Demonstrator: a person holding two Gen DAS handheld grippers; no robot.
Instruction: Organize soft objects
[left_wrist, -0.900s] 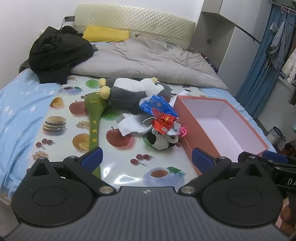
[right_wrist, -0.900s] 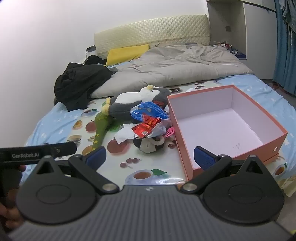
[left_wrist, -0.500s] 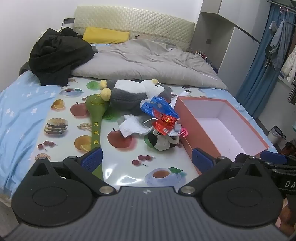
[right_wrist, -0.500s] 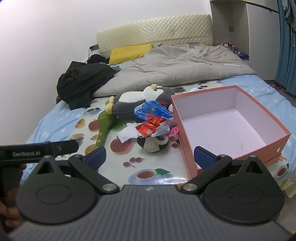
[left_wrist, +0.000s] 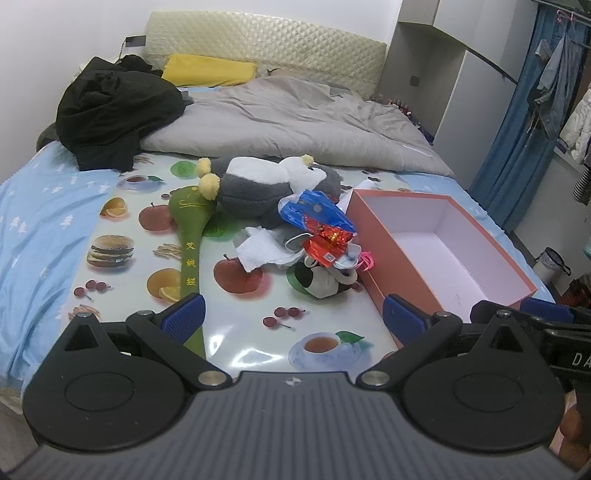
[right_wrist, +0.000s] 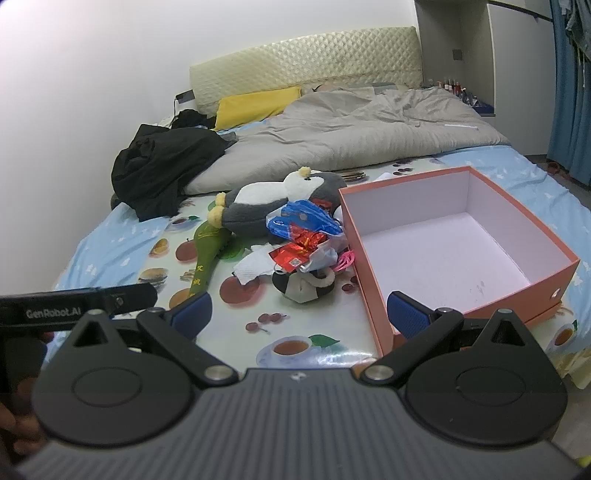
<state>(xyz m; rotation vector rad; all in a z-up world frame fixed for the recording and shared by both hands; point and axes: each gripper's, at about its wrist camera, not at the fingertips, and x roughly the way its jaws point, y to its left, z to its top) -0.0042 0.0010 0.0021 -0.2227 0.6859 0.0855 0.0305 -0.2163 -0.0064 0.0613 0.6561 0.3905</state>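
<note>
left gripper (left_wrist: 291, 319): jaws spread, empty | right gripper (right_wrist: 299, 314): same | toys (left_wrist: 273, 192) heaped mid-frame | box (right_wrist: 458, 251) right, empty, likely to receive them

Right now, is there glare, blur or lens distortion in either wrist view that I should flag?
Left wrist view: sharp, with glare on the glossy fruit-print mat by the printed teacup; fisheye bends the pink box. Right wrist view: sharp too, bright haze over the white wall, dark corners, smaller glare on the mat.
</note>
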